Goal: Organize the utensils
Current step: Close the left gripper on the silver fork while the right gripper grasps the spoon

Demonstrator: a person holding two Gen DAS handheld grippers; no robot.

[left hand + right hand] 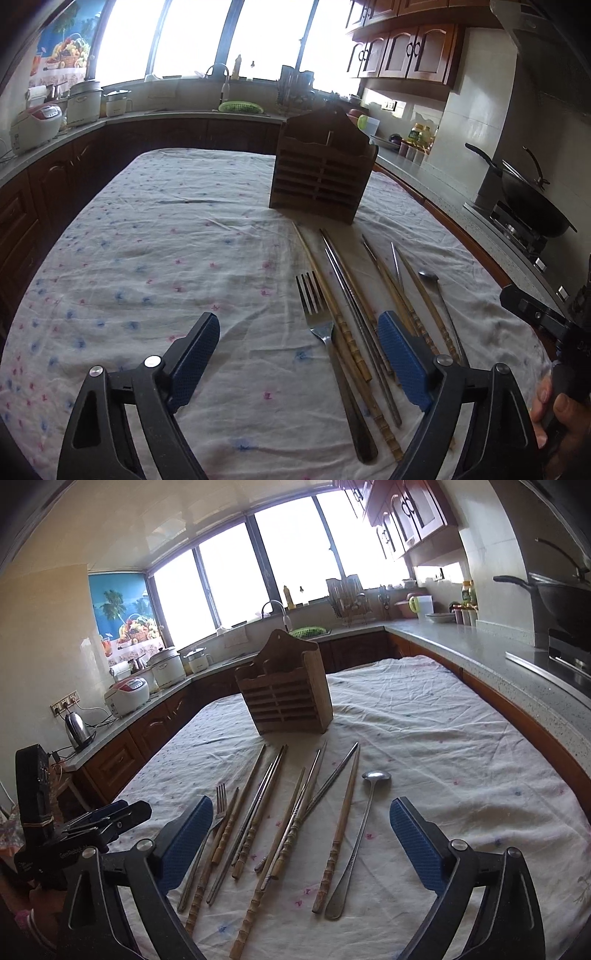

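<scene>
Nearest to me are my own tools. My left gripper [299, 347] hangs with its jaws spread and nothing pressed between the blue pads; the fork [325, 332] lies on the cloth below the gap, toward the right pad, untouched. My right gripper [301, 834] is likewise released and wide, and most of the row lies on the cloth under its span, none of it pinched.

I judge this to be the very start of the job: I am lining up for a first pick, and nothing has gone into the wooden holder [286, 694] yet, as far as I can see into it. The next move calls for me to choose one piece, lower the pads to either side of it and close. The sticks lie close together and some cross, so a clean pinch on one thin piece flat on soft cloth will need care.

Farther out, at twelve o'clock from the row in the right view, the holder stands upright on the tablecloth [443, 738], well apart from my jaws. The spoon [358, 834] lies at about one o'clock from my right gripper's middle, at the right end of the row.

The right view shows the chopsticks [255, 812] whole and my left tool at nine o'clock. The left view hides some handles behind its right pad, but shows my hand [557, 417] at four o'clock.
</scene>
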